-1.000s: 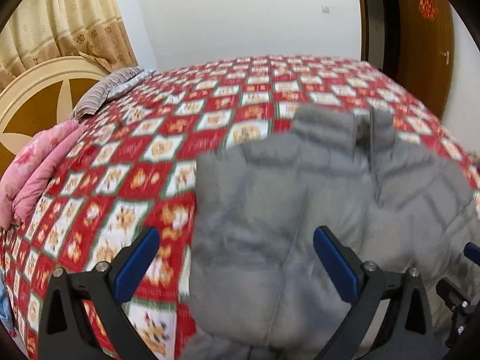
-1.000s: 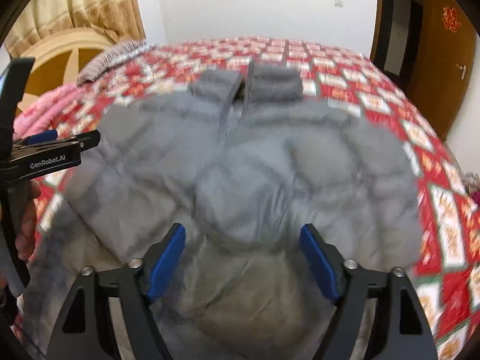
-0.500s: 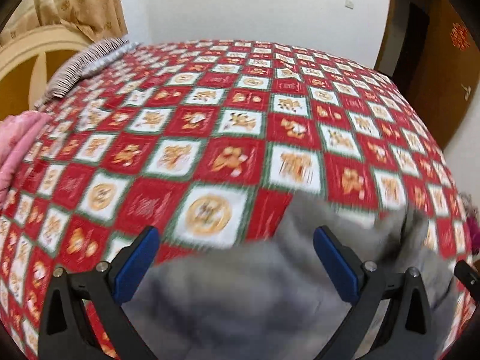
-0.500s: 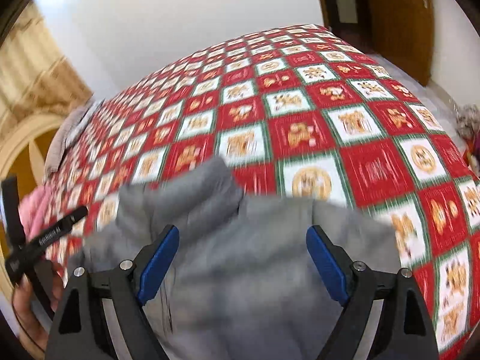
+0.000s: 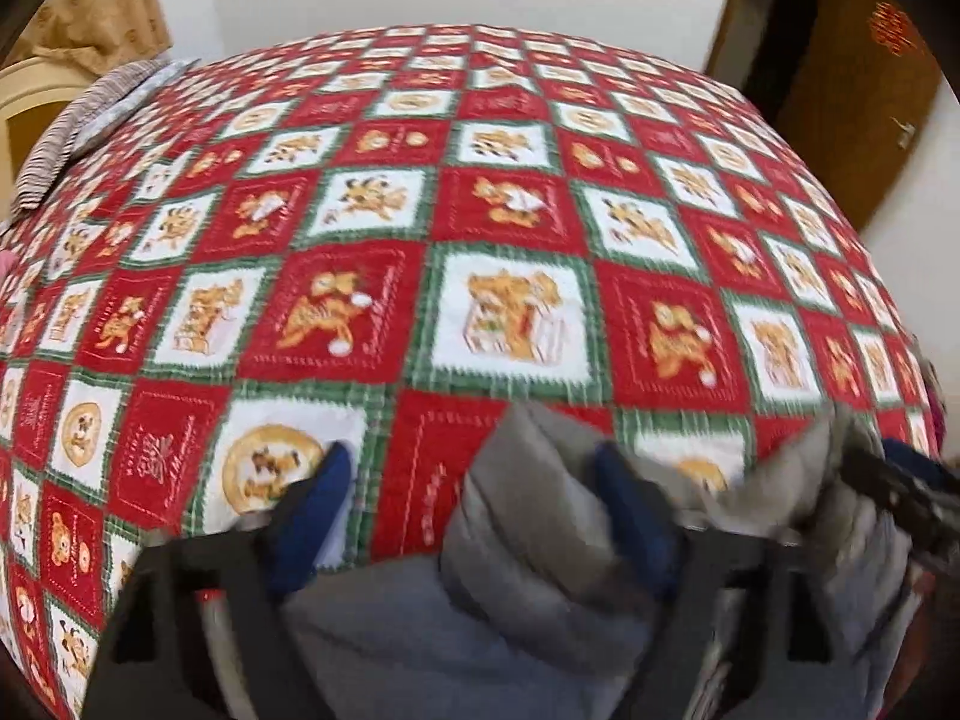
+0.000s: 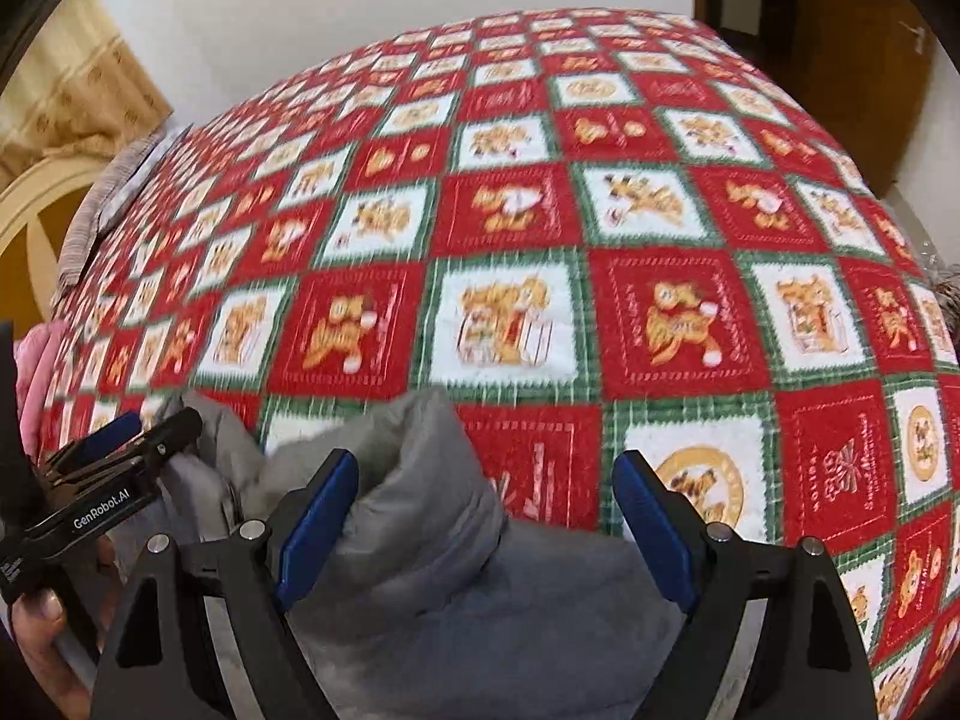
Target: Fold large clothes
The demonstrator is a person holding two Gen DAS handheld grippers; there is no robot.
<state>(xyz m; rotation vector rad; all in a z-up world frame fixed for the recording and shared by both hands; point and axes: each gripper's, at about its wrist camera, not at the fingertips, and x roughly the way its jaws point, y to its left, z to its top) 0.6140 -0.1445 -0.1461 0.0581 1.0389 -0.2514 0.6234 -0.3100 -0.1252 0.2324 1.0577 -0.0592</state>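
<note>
A grey puffer jacket (image 5: 516, 546) lies on the red, white and green checked bedspread (image 5: 510, 324), with its collar end towards the middle of the bed. My left gripper (image 5: 468, 510) straddles one upright collar half. Its jaws are closing: the right pad touches the collar, while the left pad is still apart from it. In the right wrist view the jacket (image 6: 420, 516) shows its other collar half beside the left pad of my right gripper (image 6: 486, 516). Those jaws are closing too, and the right pad hangs over bare bedspread (image 6: 498, 324). The left gripper (image 6: 120, 456) appears at that view's left edge.
A striped pillow (image 5: 90, 120) and a cream headboard (image 6: 36, 222) lie at the far left, with a pink blanket (image 6: 36, 360) nearby. A brown wooden door (image 5: 870, 90) stands at the right, past the bed's edge. A person's hand (image 6: 36, 618) holds the left gripper.
Both grippers have travelled forward over the jacket from its body to the collar. The left jaws have narrowed around a collar half; the right jaws have narrowed slightly.
</note>
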